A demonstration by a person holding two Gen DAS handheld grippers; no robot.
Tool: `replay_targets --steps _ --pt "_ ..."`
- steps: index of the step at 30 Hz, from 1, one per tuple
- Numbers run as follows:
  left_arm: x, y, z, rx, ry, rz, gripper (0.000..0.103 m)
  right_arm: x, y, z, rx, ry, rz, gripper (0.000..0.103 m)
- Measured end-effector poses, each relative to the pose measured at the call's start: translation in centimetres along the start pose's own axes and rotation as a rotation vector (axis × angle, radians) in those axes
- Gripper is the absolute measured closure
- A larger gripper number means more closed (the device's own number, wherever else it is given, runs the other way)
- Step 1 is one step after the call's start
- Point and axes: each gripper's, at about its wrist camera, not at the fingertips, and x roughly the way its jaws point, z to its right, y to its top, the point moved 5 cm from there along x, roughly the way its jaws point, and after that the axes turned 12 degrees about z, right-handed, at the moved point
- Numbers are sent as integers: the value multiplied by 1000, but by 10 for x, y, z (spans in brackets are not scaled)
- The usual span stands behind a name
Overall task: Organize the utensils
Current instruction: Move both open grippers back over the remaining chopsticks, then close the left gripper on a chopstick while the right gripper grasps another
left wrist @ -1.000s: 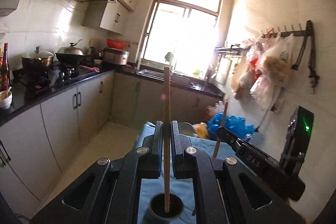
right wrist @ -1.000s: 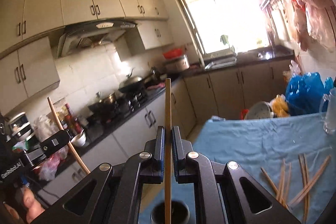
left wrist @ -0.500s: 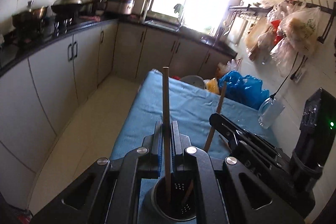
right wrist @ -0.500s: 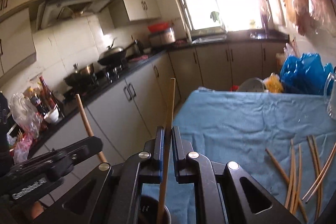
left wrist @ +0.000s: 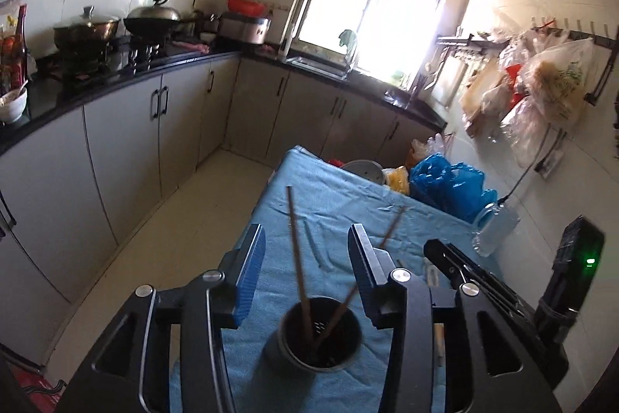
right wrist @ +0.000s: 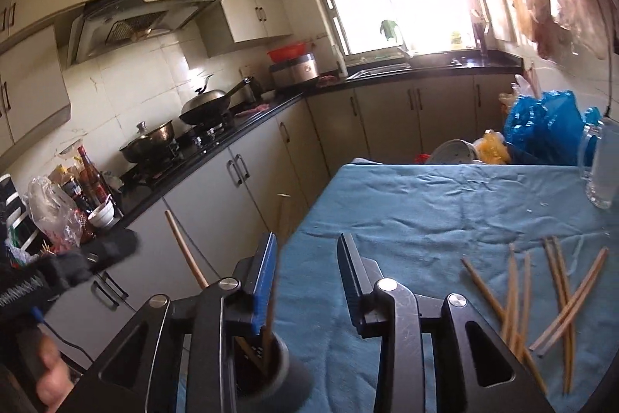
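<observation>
Left wrist view, from left to right: kitchen counter (left wrist: pixel 116 80) with a lidded pot (left wrist: pixel 87 29) and a wok (left wrist: pixel 153 18); window (left wrist: pixel 383 14); wall rack hung with plastic bags (left wrist: pixel 541 91). In the foreground, the left gripper (left wrist: pixel 305 239) stands over a table draped in a blue cloth (left wrist: pixel 340 204). Its jaws have just been opening and now stand apart, gripping nothing. Below and between them sits a dark cylindrical holder (left wrist: pixel 319 335) containing two chopsticks (left wrist: pixel 296 250), which lean apart and touch neither pad. At right, the black body of the right gripper (left wrist: pixel 464 269) lies just beside the left one.

Right wrist view, from left to right: a hand (right wrist: pixel 46 374) at the lower edge, bottles (right wrist: pixel 87 180) on the counter, range hood (right wrist: pixel 143 18), sink area under the window. The right gripper (right wrist: pixel 307 258) has likewise just been opening; its jaws are parted and empty. The holder (right wrist: pixel 263 362) appears beneath the left finger (right wrist: pixel 265 277), with one chopstick rising close behind that finger's pad. Further right, loose chopsticks (right wrist: pixel 541 297) lie scattered on the cloth; a glass mug (right wrist: pixel 603 169) stands near the far right edge.
</observation>
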Motion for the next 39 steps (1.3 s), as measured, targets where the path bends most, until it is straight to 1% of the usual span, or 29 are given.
replay_targets --steps 2,5,6,8,9,10,11,12,13,14,16,17,18,19,20,21,22,23,24,25,26,27,29,31,32,35,39 --pt "-11 0 12 15 -15 11 54 -16 1 17 13 -27 4 60" --pt "-26 -9 38 44 -51 13 46 -41 3 49 32 -68 8 57" --pt "-28 -13 45 50 -61 9 44 -52 2 64 33 -89 7 56" --pt "-27 -30 67 75 -98 -24 43 -71 1 90 29 -131 2 48" --pt "-24 -36 75 83 -107 -39 43 -84 -2 110 25 -168 -2 46" --pt "-20 -48 85 96 -119 -65 43 -92 -4 122 21 -192 -7 46" --pt "-13 -62 97 106 -132 -103 43 -103 -9 142 18 -237 -22 46" --pt "-4 -78 108 109 -149 -150 43 -113 -15 163 24 -279 -45 46" --pt "5 -92 118 108 -167 -195 43 -118 -19 175 31 -302 -61 46" --pt "14 -106 127 107 -183 -240 43 -126 -28 197 49 -341 -99 46" --pt "31 -131 141 118 -200 -313 43 -133 -40 222 72 -377 -145 46" --pt "45 -151 151 135 -200 -369 43 -137 -49 236 87 -393 -172 46" --pt "52 -161 155 146 -200 -396 43 -138 -56 245 98 -400 -191 46" --pt "62 -175 162 163 -202 -431 46 -140 -63 254 111 -401 -209 46" --pt "73 -188 168 180 -199 -465 54 -140 -70 261 127 -395 -227 50" --pt "84 -199 173 196 -192 -491 59 -139 -76 265 135 -391 -240 53" --pt "89 -205 176 201 -189 -503 65 -137 -83 268 146 -379 -261 59" --pt "99 -213 180 209 -188 -517 69 -134 -87 270 151 -368 -274 62" --pt "105 -218 183 216 -185 -521 71 -132 -91 269 150 -357 -285 64" --pt "112 -223 185 228 -178 -523 74 -127 -95 269 138 -348 -303 70" --pt "119 -228 187 241 -173 -528 79 -123 -98 269 122 -345 -315 73" --pt "125 -232 188 249 -171 -534 81 -119 -100 270 107 -343 -324 74" --pt "136 -241 189 267 -158 -558 90 -113 -105 272 77 -348 -338 81" --pt "140 -239 192 267 -160 -542 91 -107 -109 274 55 -356 -355 83" --pt "143 -238 192 278 -156 -542 91 -105 -110 275 52 -357 -361 85" --pt "147 -237 196 302 -144 -527 91 -102 -111 277 31 -362 -357 86" --pt "151 -237 201 295 -157 -539 91 -93 -110 274 5 -374 -367 86"
